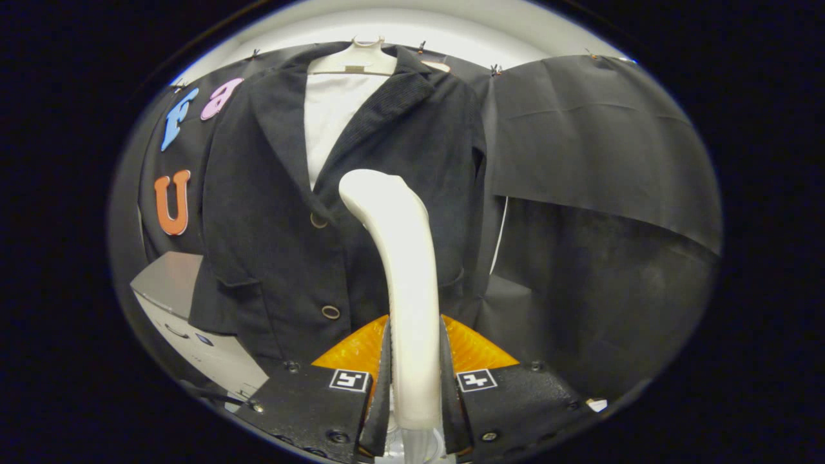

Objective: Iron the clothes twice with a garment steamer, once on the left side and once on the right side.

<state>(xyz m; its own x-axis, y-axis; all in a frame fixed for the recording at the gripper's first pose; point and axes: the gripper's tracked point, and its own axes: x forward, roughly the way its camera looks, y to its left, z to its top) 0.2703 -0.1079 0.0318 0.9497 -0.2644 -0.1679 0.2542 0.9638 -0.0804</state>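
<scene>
Gripper (412, 361) fingers clamped on the handle of a cream-white plastic garment steamer (399, 258), one finger pressing each side. Steamer stands upright btwn the fingers, its curved head rising beyond them and bending toward the jacket.

Dark charcoal blazer-style jacket (309, 212) hangs w/ its front facing the gripper on a pale cream hanger (354, 59), against the black cloth booth wall (593, 161). A white shirt (329, 122) shows in the open collar. Two round brass-toned buttons (330, 312) run down the jacket front, just left of the steamer. Steamer head sits in front of the jacket's mid-chest, at the right-hand panel; can't tell if it touches the fabric.

Grey-white box-like unit (187, 316) sits low, beside the jacket's hem, part hidden behind it.
</scene>
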